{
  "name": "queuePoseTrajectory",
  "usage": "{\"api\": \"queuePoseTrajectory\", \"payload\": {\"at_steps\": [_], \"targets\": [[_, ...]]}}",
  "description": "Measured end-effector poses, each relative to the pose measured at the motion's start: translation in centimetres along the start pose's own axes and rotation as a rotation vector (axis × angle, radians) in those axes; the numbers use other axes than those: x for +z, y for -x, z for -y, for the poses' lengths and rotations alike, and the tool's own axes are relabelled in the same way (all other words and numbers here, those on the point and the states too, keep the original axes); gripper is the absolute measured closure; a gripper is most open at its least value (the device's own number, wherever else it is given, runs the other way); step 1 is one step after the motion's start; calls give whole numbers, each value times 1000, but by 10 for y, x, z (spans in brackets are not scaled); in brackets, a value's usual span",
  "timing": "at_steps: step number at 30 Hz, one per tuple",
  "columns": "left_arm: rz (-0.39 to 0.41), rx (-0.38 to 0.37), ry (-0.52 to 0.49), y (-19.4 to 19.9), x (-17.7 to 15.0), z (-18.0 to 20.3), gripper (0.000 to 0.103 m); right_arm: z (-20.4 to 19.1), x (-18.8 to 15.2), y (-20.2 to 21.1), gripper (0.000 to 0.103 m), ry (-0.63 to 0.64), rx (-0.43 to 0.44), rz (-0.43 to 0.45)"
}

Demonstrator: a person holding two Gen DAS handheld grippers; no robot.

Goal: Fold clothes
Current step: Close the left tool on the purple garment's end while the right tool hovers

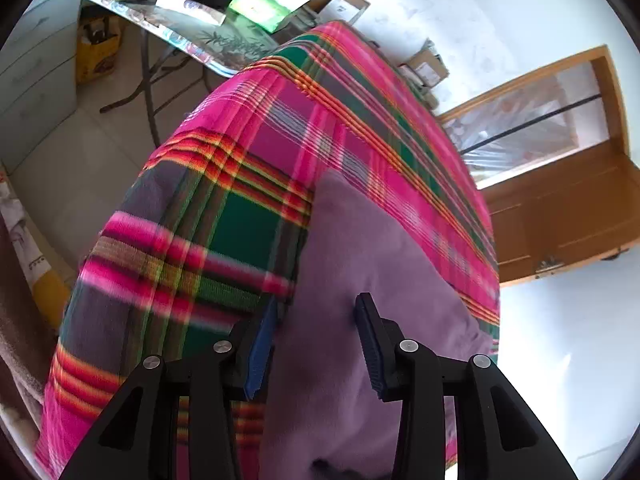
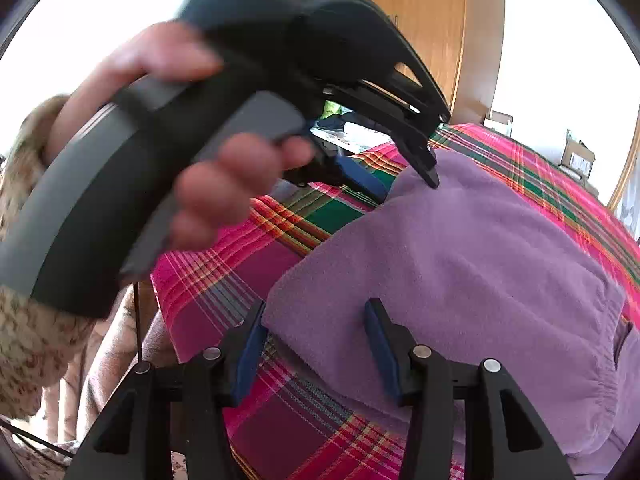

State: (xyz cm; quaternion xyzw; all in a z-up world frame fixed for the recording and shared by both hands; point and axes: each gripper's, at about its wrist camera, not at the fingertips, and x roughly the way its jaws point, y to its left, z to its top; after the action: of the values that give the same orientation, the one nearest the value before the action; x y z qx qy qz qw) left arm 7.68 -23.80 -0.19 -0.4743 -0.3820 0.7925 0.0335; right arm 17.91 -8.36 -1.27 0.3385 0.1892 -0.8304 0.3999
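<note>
While both hand-held grippers, left & right, stand open w/ nothing gripped, the purple garment lies on the plaid cover. Pinch each corner fully before lifting, so edges stay aligned.

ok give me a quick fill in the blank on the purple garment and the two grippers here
1. The purple garment lies on a ____ plaid cloth.
2. The right gripper has its jaws ____, with the garment's near edge between them.
3. The left gripper has one fingertip on the garment's ____ edge in the right wrist view.
4. In the left wrist view, a green packet lies on the ____ table beyond the plaid cloth.

Missing words: pink; open; far; glass-topped
</note>
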Motion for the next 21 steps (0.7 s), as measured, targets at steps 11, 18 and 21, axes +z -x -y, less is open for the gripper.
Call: {"api": "queuePoseTrajectory", "payload": {"at_steps": [11,18,21], "targets": [[-46,19,-107,-27,22,19,54,1,-4,2,53,1,-2,9],[-88,-47,-36,-32,28,12,55,3,-7,4,62,-9,-23,24],[-85,-69,-11,-33,29,10,57,7,-8,6,70,-29,-24,27]]}}
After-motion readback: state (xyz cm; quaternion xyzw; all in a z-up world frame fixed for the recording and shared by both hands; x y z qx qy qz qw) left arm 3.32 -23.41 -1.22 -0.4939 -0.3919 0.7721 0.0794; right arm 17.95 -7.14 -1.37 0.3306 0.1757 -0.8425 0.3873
